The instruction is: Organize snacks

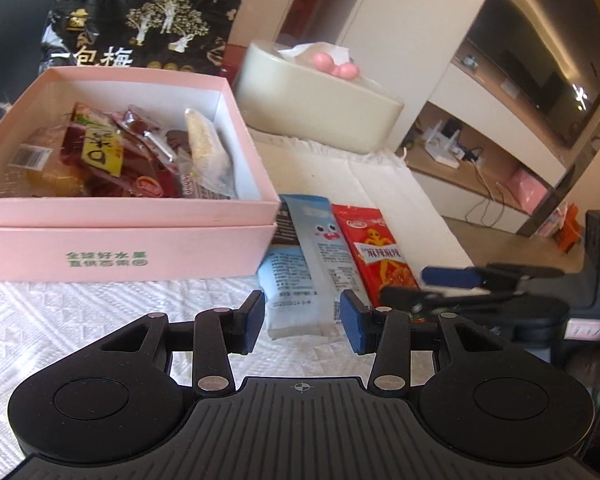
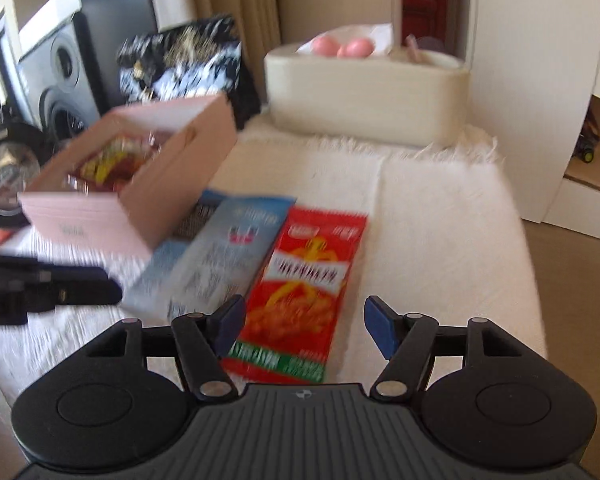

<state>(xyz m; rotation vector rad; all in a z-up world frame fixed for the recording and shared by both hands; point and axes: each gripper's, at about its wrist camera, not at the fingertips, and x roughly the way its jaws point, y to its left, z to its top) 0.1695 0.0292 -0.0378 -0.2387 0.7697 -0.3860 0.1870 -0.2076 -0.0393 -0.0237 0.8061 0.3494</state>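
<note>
A pink box point(image 1: 124, 216) holds several snack packets point(image 1: 112, 152) on the white cloth. To its right lie a light blue packet point(image 1: 320, 248) and a red spicy snack packet point(image 1: 380, 256). My left gripper point(image 1: 302, 320) is open and empty, just short of the blue packet's near end. My right gripper point(image 2: 304, 328) is open and empty, with the red packet point(image 2: 304, 292) lying between its fingers on the cloth. The blue packet point(image 2: 216, 256) and pink box point(image 2: 140, 184) lie to its left. The right gripper's fingers point(image 1: 452, 276) show at the right of the left wrist view.
A black and gold snack bag point(image 1: 140, 28) stands behind the box. A cream tissue holder point(image 1: 316, 100) with pink balls sits at the back. The cloth's right edge point(image 2: 520, 240) drops to the floor. A speaker point(image 2: 60, 76) stands at left.
</note>
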